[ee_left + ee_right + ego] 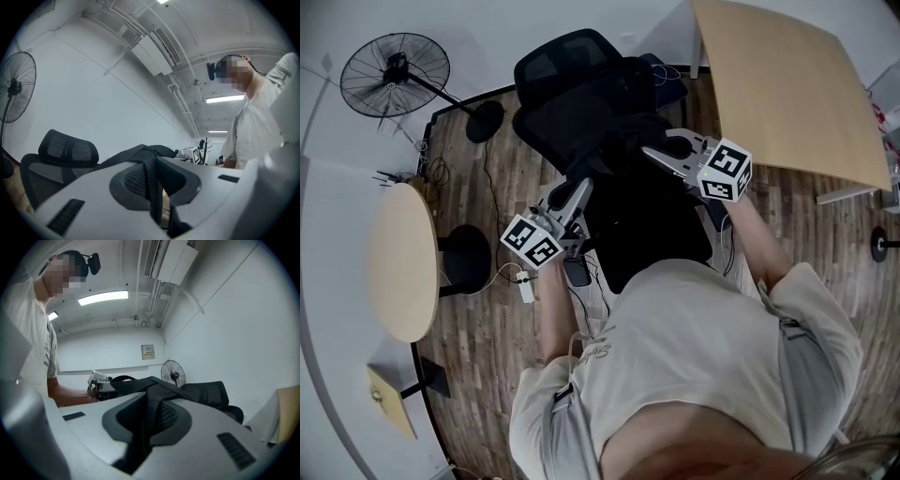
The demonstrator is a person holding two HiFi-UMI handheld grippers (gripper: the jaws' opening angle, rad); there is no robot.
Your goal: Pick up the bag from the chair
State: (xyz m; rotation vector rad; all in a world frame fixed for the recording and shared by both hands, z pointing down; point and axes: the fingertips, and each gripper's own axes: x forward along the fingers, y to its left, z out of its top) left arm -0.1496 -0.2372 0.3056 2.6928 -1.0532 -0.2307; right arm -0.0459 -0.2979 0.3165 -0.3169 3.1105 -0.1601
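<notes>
The black bag [652,220] hangs between my two grippers, just in front of the black mesh office chair [572,84]. The bag hides the seat, so I cannot tell whether it still touches it. My left gripper [575,199] is at the bag's left side and shut on a black strap [151,168]. My right gripper [664,150] is at the bag's upper right and shut on another strap [151,401]. In both gripper views the strap runs between the jaws and up over them. The chair's headrest [68,150] shows behind the left gripper [154,180].
A standing fan [394,73] is at the far left. A round table [401,261] stands on the left and a rectangular wooden table [787,84] at the upper right. A power strip and cables [525,286] lie on the wooden floor by my left side.
</notes>
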